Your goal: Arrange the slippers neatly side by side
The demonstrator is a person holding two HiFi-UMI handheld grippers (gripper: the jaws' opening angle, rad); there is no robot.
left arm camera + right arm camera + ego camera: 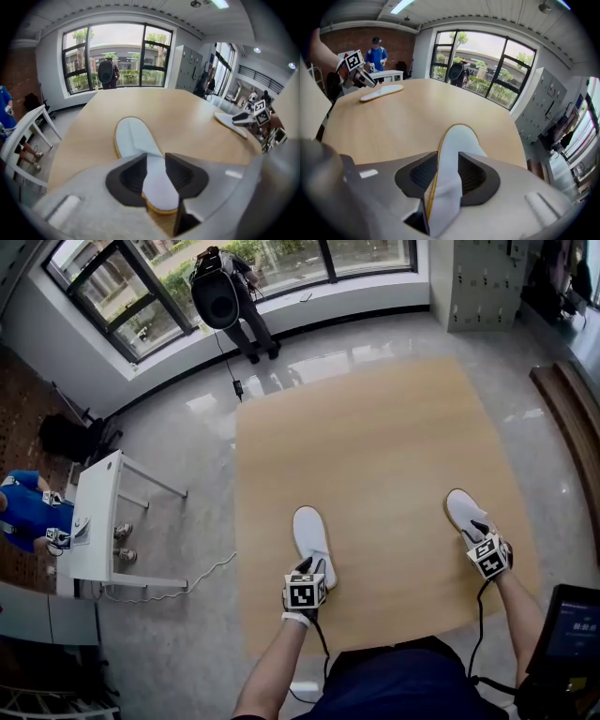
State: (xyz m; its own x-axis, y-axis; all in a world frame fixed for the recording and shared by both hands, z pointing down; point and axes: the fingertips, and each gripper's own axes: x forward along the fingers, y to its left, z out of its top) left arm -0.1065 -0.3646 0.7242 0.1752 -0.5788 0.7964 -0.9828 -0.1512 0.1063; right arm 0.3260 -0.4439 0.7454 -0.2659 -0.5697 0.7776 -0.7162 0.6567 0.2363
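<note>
Two white slippers with yellow-edged soles lie on the wooden table (375, 427), toes pointing away from me. The left slipper (309, 531) (133, 138) lies flat, and my left gripper (312, 570) (153, 171) is at its heel, jaws standing apart over it, open. The right slipper (462, 510) (457, 140) lies far to the right, near the table's right edge. Its heel is tipped on edge in the gap of my right gripper (481, 532) (447, 171), whose jaws also stand apart. A wide stretch of table separates the two slippers.
A white side table (94, 521) stands on the floor to the left, with a person in blue (23, 512) beside it. A dark figure (220, 296) stands by the window. Grey lockers (483, 282) are at the back right, and a screen (572, 624) at the near right.
</note>
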